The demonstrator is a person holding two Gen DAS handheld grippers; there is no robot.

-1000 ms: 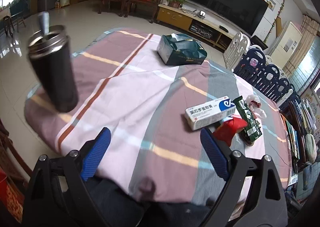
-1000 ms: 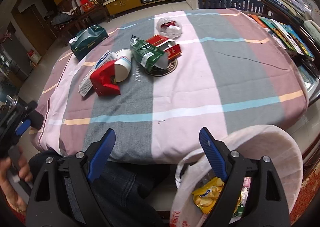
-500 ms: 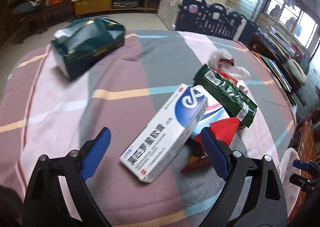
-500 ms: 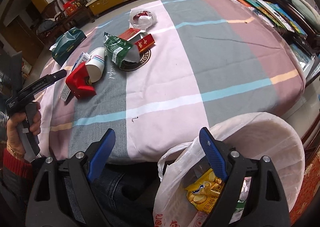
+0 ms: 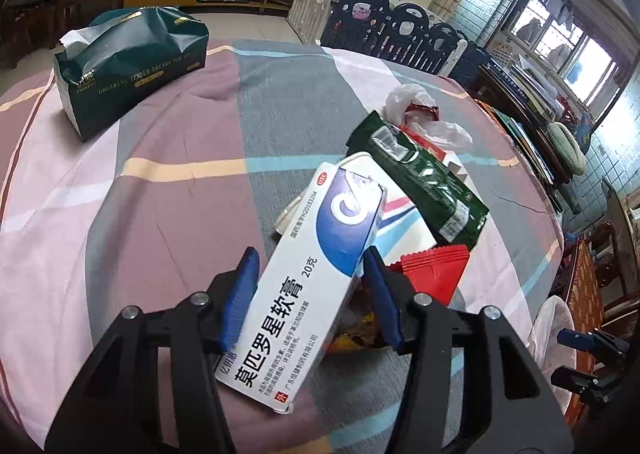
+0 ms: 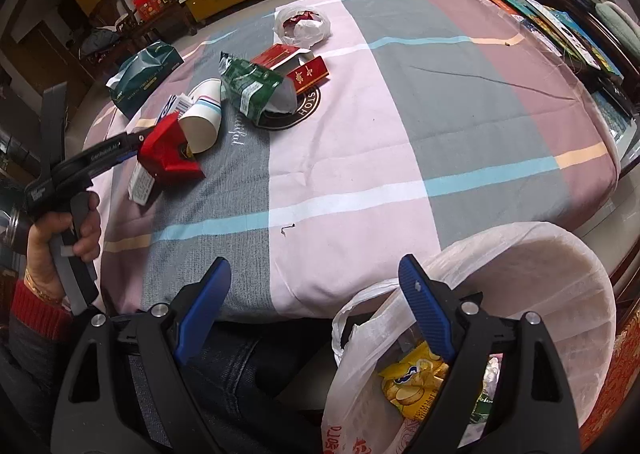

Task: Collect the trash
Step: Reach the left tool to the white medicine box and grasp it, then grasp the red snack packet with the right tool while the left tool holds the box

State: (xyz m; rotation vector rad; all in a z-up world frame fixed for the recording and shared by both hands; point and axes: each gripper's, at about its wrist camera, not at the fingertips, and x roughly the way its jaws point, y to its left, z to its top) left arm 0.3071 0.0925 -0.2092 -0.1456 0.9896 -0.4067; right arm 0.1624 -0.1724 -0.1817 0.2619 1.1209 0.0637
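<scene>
Left gripper [image 5: 308,286] is straddling the white ointment box [image 5: 308,278] near the table's left edge, close to the person's side. Jaws have just been closing: box is between the blue pads [image 5: 244,286], both look in contact or nearly so, so I'm reading it as a pinch across the short width, though a small gap on the left pad can't be ruled out. Box is lying tilted, far end propped on the paper cup [image 6: 204,119] and the red wrapper [image 5: 432,274], which is probably why it's being taken from its low near end.

Green snack bag [image 5: 424,189], red cigarette packs [image 6: 304,69] and the clear plastic bag [image 6: 302,23] are waiting further toward the table's middle. Green tissue pack [image 5: 132,61] is sitting at the far left edge, likely not trash.

Right gripper [image 6: 316,310] is hanging wide open, empty, off the table's near edge, over the lined trash bin [image 6: 560,274], likely readying to hold the bag mouth for the drop.
</scene>
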